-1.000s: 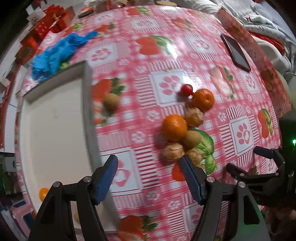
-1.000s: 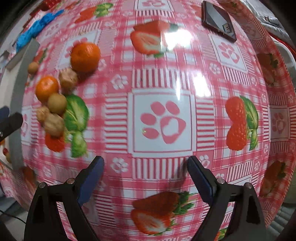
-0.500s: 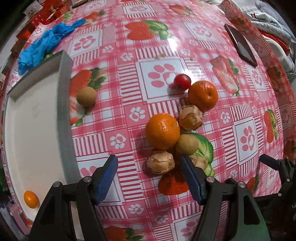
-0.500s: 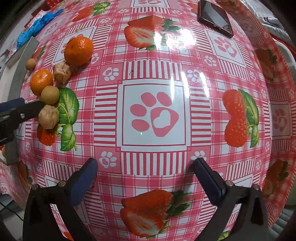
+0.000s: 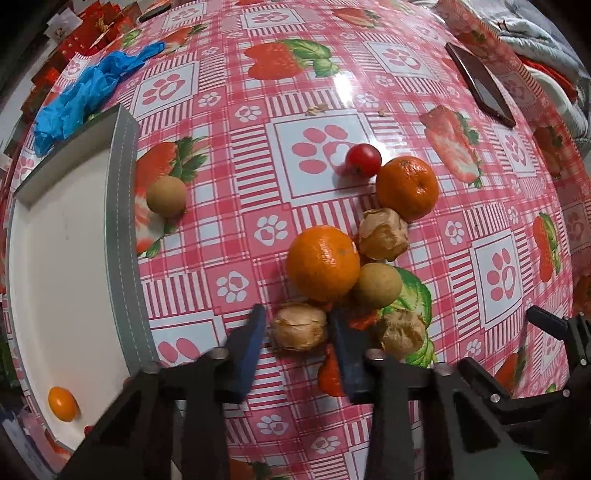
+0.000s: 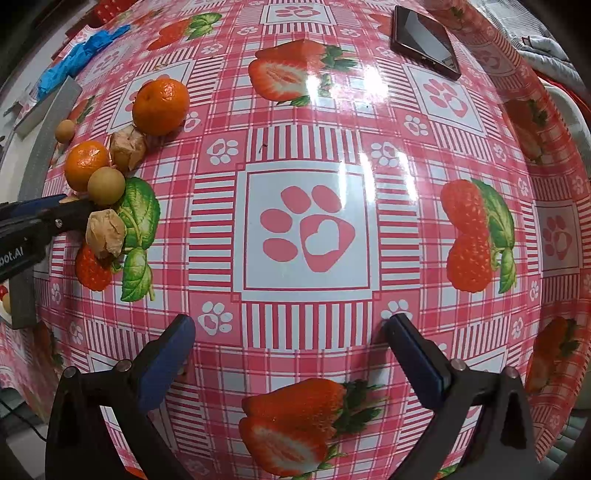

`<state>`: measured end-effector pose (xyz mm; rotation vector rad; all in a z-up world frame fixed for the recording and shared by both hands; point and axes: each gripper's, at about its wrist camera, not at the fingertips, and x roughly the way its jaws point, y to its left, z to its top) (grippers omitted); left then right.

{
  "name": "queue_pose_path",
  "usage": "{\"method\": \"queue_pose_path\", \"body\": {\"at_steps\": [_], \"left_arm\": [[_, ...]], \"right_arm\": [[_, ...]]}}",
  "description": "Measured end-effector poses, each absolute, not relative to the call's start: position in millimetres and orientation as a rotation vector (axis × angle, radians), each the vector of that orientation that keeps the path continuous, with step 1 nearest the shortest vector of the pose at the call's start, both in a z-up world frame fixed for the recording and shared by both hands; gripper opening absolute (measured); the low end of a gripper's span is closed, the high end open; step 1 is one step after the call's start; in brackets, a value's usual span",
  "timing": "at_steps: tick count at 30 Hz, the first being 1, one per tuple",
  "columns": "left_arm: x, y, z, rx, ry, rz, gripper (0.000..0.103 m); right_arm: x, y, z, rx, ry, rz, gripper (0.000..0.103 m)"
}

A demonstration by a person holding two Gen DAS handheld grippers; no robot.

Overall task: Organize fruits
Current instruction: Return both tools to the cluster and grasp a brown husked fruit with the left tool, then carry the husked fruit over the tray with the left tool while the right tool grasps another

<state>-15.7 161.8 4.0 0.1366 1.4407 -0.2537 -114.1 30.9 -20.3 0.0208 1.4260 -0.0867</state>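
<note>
Left gripper (image 5: 297, 334): jaws just closed in, now clamped on a papery husked fruit (image 5: 299, 326) at the near edge of the fruit pile; blue pads touching it on both sides. Half a second ago those jaws stood wide, with the fruit lying loose between them. Fruit not yet lifted: looks to rest on the tablecloth (image 5: 229, 184).

Meaning for task: grasp step appears complete; likely next is lift and carry left to the white tray (image 5: 62, 240). Thin husk, probably crushes easily, so a gentle squeeze seems wise.

Right gripper (image 6: 291, 354): jaws spread wide, nothing between them, hanging over bare cloth to the right of the pile. A little wider than a second ago.

Rest of pile:
- two mandarins, near one (image 5: 323, 262) just behind the gripped fruit, far one (image 5: 408, 186) further right
- small red tomato (image 5: 364, 160) beside the far mandarin
- round brown fruit (image 5: 376, 284) touching the near mandarin
- two more husked fruits, one (image 5: 384, 232) between the mandarins, one (image 5: 402, 334) just right of the left gripper
- lone brown fruit (image 5: 166, 195) apart, close to the tray's grey rim

Tray: one small orange fruit (image 5: 62, 402) in its near corner, otherwise mostly bare.

Surface: glossy pink checked cloth, strawberry and paw prints, glare patches. Blue crumpled glove (image 5: 88, 92) far left; dark phone (image 5: 480, 85) far right. Red boxes (image 5: 92, 26) beyond the far left edge, grey bedding (image 5: 532, 29) far right.
</note>
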Motion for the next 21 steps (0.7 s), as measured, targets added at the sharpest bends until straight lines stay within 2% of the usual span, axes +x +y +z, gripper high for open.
{"method": "queue_pose_path", "body": {"at_steps": [7,13,16,21], "left_arm": [[-15,184,15,0.053,1.436,-0.247,0.029],[-22,199,43,0.060,1.368,-0.236,0.029],[-24,213,54,0.053,1.345,-0.206,0.029],[-28,241,63,0.035,1.323,-0.152,0.029]], "right_arm": [[-94,31,-19,0.041,1.470,-0.065,0.103],[-79,67,6,0.067,1.387,0.081,0.101],[-66,89,8,0.055,1.386,0.143,0.094],[-47,112,2,0.053,1.407,0.186,0.073]]}}
